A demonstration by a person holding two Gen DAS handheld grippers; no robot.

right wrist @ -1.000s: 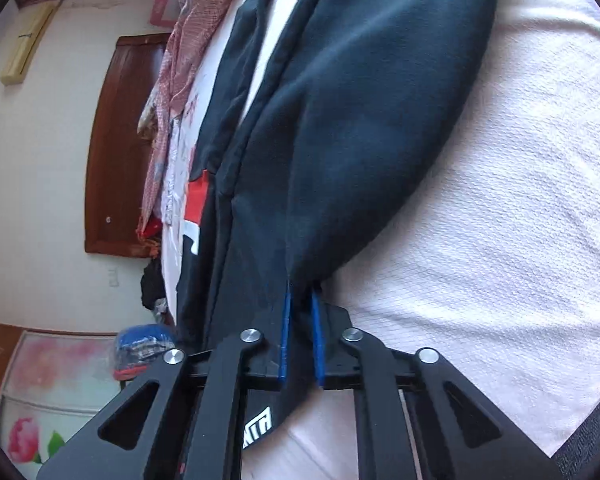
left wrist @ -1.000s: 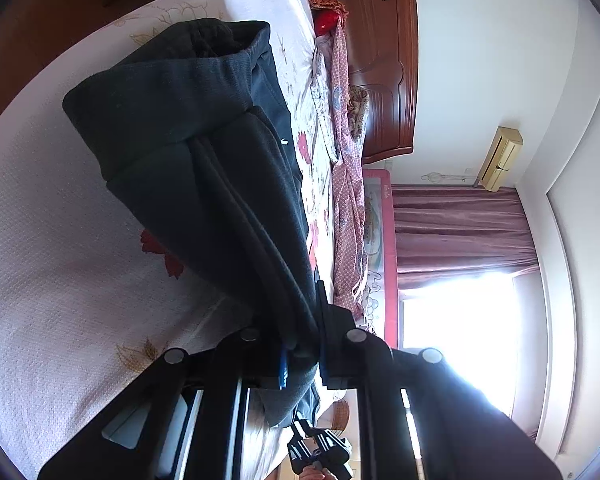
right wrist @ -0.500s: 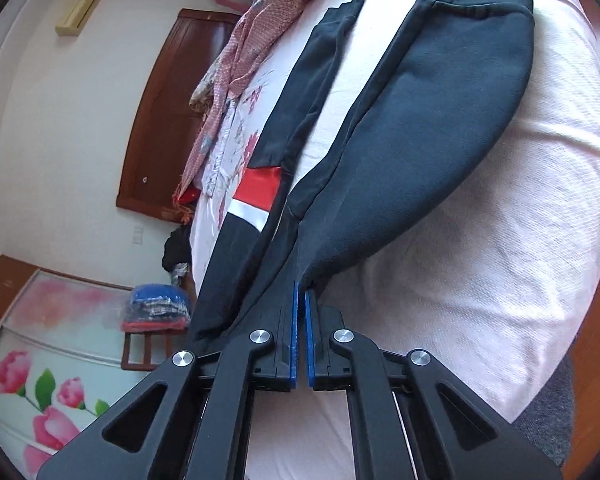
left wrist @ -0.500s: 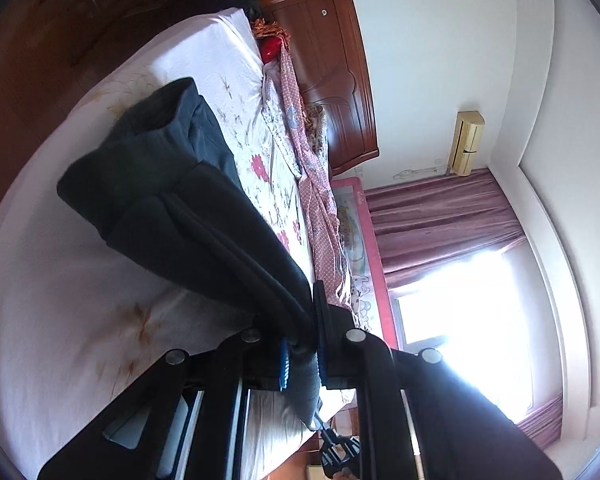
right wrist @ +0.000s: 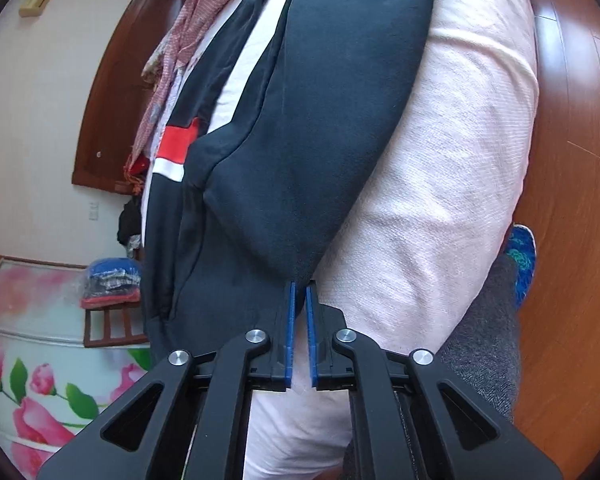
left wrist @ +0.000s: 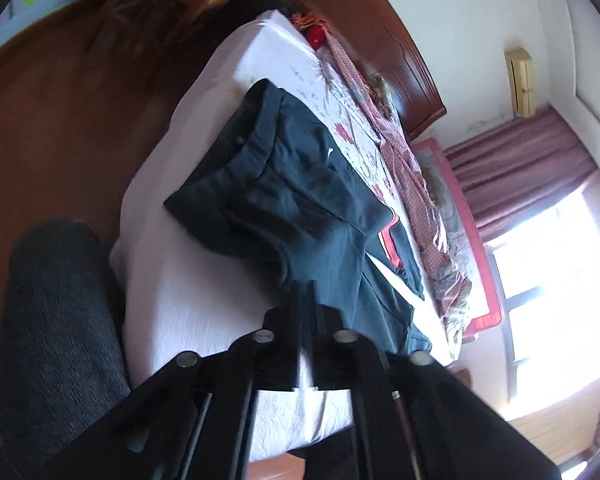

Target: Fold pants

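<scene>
Dark navy pants (left wrist: pixel 300 200) with a red and white stripe lie folded lengthwise on the pink bed sheet (left wrist: pixel 188 300). My left gripper (left wrist: pixel 306 304) is blurred and sits at the near edge of the cloth. Its jaws are opening, and white sheet shows through the gap between them. In the right wrist view the pants (right wrist: pixel 320 120) stretch away from my right gripper (right wrist: pixel 300 286). Its blue pads (right wrist: pixel 290 312) are opening by a narrow slit. The cloth's edge ends just at their tips, and only pink sheet (right wrist: pixel 440 200) shows between them.
A red checked cloth (left wrist: pixel 400 152) lies along the far side of the bed by the wooden headboard (left wrist: pixel 380 40). Brown wooden floor (right wrist: pixel 572 160) surrounds the bed. A dark grey textured shape (left wrist: pixel 52 320) is near the bed's edge. A chair with bagged clothes (right wrist: pixel 112 276) stands by the wall.
Both grippers have let go of the pants' edge and drawn back from the bed. The left view has swung and widened, and the pants now lie flat on the sheet.
</scene>
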